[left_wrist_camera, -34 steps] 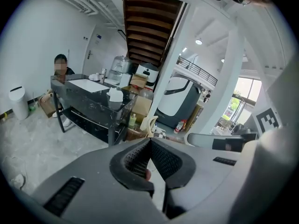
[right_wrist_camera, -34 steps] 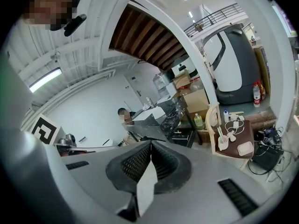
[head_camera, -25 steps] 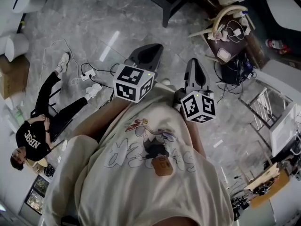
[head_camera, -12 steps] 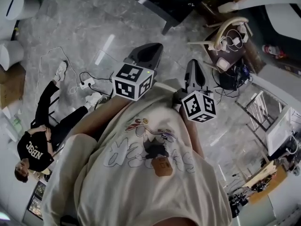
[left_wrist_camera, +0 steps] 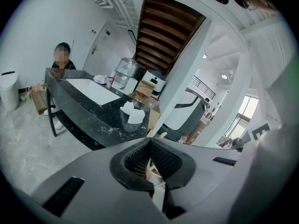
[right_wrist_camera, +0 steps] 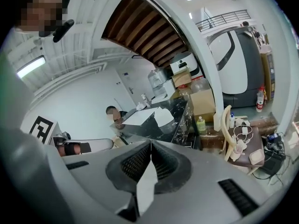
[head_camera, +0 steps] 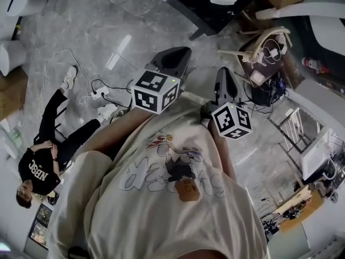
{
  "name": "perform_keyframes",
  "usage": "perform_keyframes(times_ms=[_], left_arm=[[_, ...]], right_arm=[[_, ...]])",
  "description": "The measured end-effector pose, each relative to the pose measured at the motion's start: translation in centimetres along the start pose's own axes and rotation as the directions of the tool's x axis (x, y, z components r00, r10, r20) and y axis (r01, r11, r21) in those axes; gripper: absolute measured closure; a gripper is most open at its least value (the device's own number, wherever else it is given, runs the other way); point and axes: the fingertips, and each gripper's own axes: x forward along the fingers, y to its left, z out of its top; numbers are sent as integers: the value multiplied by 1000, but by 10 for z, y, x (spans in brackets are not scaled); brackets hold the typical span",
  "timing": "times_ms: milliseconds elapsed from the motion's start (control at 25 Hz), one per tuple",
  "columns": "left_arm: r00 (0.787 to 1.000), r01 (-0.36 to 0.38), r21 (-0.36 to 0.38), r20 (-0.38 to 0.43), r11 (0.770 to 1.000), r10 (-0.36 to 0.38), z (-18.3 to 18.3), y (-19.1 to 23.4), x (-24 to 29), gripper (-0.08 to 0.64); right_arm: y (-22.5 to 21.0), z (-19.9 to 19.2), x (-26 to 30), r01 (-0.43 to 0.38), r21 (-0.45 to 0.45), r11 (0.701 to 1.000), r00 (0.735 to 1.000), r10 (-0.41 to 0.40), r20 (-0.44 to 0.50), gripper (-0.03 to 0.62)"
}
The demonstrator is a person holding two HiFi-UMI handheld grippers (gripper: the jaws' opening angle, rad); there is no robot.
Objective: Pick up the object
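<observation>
Both grippers are held out in front of a person in a cream printed T-shirt, above the grey marble floor. My left gripper (head_camera: 175, 57) has its jaws meeting at the tip, with nothing between them; it shows the same in the left gripper view (left_wrist_camera: 149, 141). My right gripper (head_camera: 223, 77) is likewise shut and empty (right_wrist_camera: 150, 144). Both point towards a black marble table (head_camera: 205, 16) ahead, which bears a white sheet (left_wrist_camera: 88, 90) and a crumpled white thing (left_wrist_camera: 133, 114). I cannot tell which thing is the one to pick up.
A person in black sits on the floor at the left (head_camera: 46, 150). Cables and a power strip (head_camera: 101, 95) lie ahead on the left. At the right stands a small brown side table (head_camera: 265, 63) with chargers. White bins (head_camera: 24, 1) stand at the far left.
The person has walked towards the black table, which now shows more at the top of the head view. Both grippers went along and stayed shut.
</observation>
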Motion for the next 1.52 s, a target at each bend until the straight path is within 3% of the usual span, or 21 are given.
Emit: perform_keyframes(times_ms=[280, 640, 1040, 1320, 1520], left_arm=[[1000, 5, 11, -20, 1000, -5, 4, 4, 16, 546], [997, -61, 0, -40, 998, 61, 19, 21, 54, 546], [994, -105, -19, -44, 994, 104, 65, 30, 119, 546], [987, -156, -22, -45, 988, 155, 102, 36, 164, 546], [981, -194, 2, -20, 981, 194, 131, 39, 187, 546]], right_arm=[[-11, 6, 12, 16, 19, 1000, 1000, -16, 5, 574], [-29, 30, 54, -28, 25, 999, 1000, 28, -10, 574], [-60, 90, 111, -52, 23, 998, 998, 53, -36, 574], [-75, 137, 157, -113, -17, 993, 992, 111, -55, 574], [-89, 163, 188, -161, 20, 987, 983, 162, -83, 574]])
